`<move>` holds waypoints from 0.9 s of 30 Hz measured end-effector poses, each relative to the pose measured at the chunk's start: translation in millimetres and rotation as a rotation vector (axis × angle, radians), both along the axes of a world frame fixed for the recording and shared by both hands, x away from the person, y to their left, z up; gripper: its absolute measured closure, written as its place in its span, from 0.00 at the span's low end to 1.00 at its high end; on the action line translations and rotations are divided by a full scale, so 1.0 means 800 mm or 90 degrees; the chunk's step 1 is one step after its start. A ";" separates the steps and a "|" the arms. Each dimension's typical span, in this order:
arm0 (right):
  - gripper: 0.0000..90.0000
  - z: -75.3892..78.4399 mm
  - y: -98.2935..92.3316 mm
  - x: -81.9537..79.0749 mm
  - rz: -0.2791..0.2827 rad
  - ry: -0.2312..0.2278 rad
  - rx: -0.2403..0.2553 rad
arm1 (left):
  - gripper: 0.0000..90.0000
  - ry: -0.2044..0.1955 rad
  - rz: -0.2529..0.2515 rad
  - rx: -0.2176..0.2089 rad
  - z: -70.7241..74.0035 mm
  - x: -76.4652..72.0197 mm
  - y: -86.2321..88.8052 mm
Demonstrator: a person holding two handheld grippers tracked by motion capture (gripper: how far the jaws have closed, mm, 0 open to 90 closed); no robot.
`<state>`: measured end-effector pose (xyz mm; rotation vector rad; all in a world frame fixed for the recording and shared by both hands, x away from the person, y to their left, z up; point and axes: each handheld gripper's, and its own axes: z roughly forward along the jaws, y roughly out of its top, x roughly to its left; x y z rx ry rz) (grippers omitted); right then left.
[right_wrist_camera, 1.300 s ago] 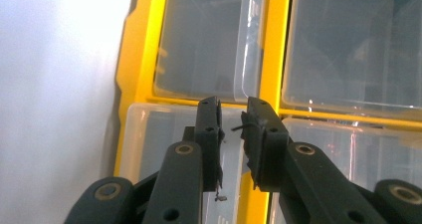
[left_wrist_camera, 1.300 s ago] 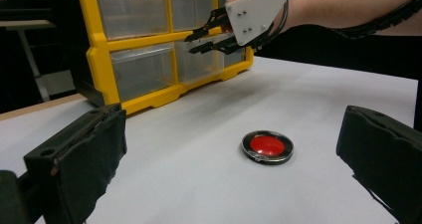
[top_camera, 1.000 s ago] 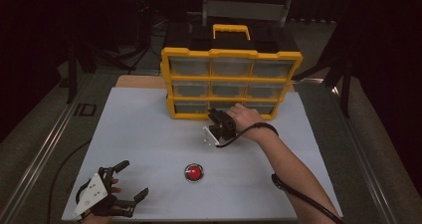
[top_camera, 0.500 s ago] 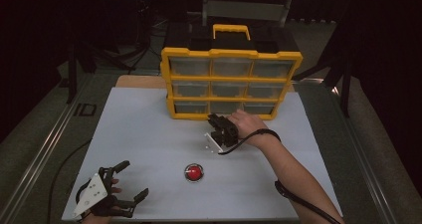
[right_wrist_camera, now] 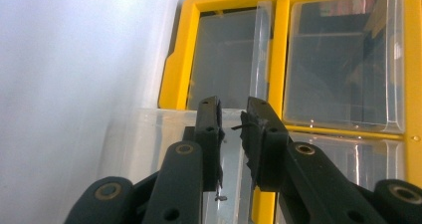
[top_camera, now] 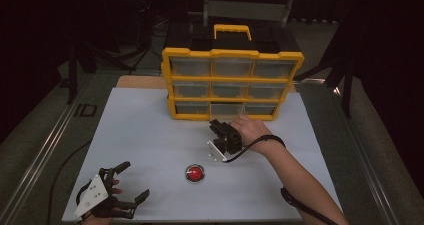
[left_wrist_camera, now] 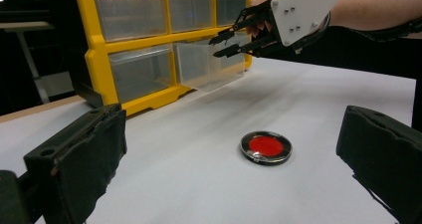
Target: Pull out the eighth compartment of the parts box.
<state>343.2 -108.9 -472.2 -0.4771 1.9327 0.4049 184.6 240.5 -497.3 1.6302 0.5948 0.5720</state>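
Drawer of clear plastic (top_camera: 229, 110), bottom middle of yellow-framed cabinet (top_camera: 288, 65), slid partly out toward right gripper (top_camera: 216, 126), whose narrow jaws pinch its front lip; left gripper (top_camera: 134, 182) gapes, idle, well apart near red button (top_camera: 195, 173).

In the high view, the left gripper (top_camera: 131, 185) is cut by the bottom edge at lower left, the hand behind it mostly out of frame, and the right forearm runs off the bottom right. In the left gripper view, the yellow drawer cabinet (left_wrist_camera: 144, 42) is cropped by the top edge, its drawers' contents too hazy to tell. In the right gripper view, the right gripper (right_wrist_camera: 231, 129) leaves unclear whether its narrow-set pads pinch the pulled-out drawer (right_wrist_camera: 149, 149).
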 end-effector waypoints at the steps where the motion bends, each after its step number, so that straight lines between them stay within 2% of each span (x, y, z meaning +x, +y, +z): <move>1: 0.86 0.000 -0.001 -0.001 0.001 0.001 0.002 | 0.00 0.000 0.000 0.001 0.000 0.000 0.000; 16: 0.85 -0.007 -0.006 -0.008 0.005 -0.009 0.007 | 0.00 0.001 -0.001 0.003 0.000 0.000 -0.001; 21: 0.83 -0.006 -0.005 -0.009 -0.006 -0.002 0.006 | 0.00 0.000 -0.002 0.004 0.000 0.000 -0.001; 22: 0.78 -0.006 -0.004 -0.008 -0.008 0.004 0.005 | 0.00 0.000 -0.002 0.005 0.000 0.000 -0.001; 24: 0.60 -0.006 -0.003 -0.008 -0.017 0.024 0.002 | 0.00 0.001 -0.001 0.003 0.000 0.000 0.000; 27: 0.49 -0.004 -0.002 -0.008 -0.031 0.049 0.012 | 0.00 0.002 -0.001 0.002 0.000 0.000 0.000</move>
